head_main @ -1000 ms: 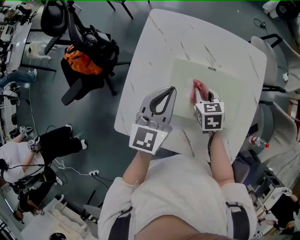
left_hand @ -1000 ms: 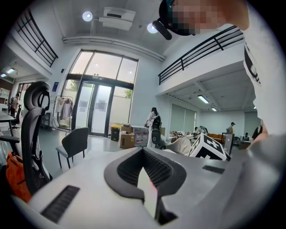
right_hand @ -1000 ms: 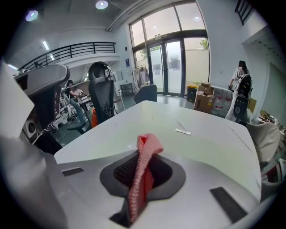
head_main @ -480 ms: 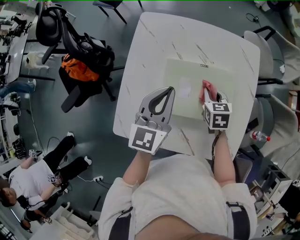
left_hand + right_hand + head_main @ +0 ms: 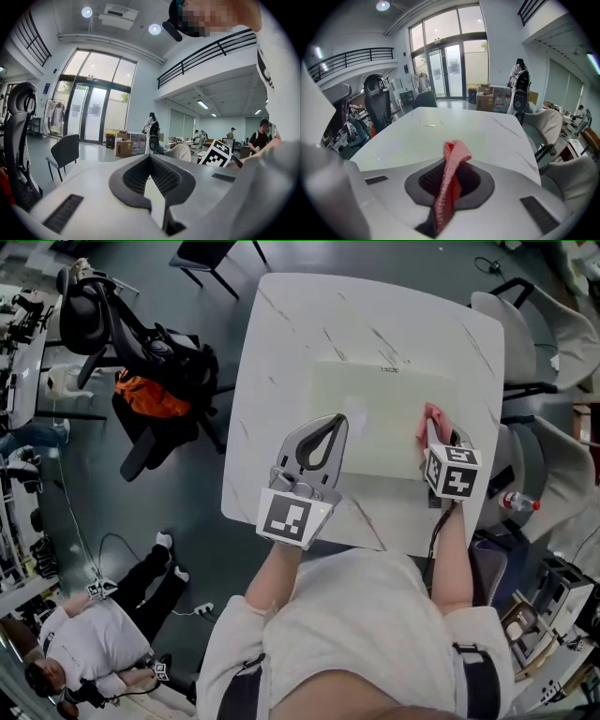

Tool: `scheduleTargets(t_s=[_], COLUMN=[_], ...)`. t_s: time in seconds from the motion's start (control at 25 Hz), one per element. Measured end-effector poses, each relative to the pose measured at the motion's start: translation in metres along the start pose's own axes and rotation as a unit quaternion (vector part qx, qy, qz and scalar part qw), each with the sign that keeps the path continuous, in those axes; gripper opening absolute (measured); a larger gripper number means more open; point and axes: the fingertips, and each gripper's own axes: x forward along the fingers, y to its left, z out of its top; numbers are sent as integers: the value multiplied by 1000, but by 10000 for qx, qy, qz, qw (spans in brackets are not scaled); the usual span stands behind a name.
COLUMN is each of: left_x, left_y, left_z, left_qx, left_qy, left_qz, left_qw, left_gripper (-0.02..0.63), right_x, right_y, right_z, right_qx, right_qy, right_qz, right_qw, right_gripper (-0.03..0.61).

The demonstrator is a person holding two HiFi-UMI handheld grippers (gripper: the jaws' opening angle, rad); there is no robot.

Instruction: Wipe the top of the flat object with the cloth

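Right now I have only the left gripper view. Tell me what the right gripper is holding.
Observer: The right gripper has its jaws shut on a pink-red knitted cloth.
Operator: Say where that cloth sits.
Observer: In the head view it is near the right edge of the pale green flat mat on the white marbled table.
Operator: Now place my left gripper for me.
Observer: The left gripper has its tips over the mat's near left part, well apart from the cloth.
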Motion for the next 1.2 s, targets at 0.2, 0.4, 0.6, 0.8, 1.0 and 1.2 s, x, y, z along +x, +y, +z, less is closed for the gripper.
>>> scheduleTargets(t_s=[0.2, 0.4, 0.6, 0.8, 1.0, 1.2], left_x=[6, 10, 10, 6, 2, -6], left_y=[-9, -13, -13, -13, -16, -18], left_z=[0, 0, 0, 0, 2, 2], left_qx=[19, 12, 36, 26, 21, 35], left_qy=[12, 17, 13, -8, -22, -49], left_qz=[-120, -196, -226, -244, -303, -389], left_qw=[9999, 9998, 9997, 9997, 9995, 9992], left_gripper=[8, 8, 8, 8, 8, 8], right_x=[-6, -11, -14, -17, -26, -36], right_y=[-19, -34, -40, -38, -36, -30], right_z=[-5, -8, -11, -16, -25, -38], right_qx=[146, 244, 311, 409, 543, 652], right_qy=[-24, -21, -44, -62, -72, -88], right_qz=[-154, -297, -328, -293, -287, -318], right_qw=[9998, 9993, 9990, 9987, 9981, 9973], right_gripper=[35, 35, 35, 35, 35, 35])
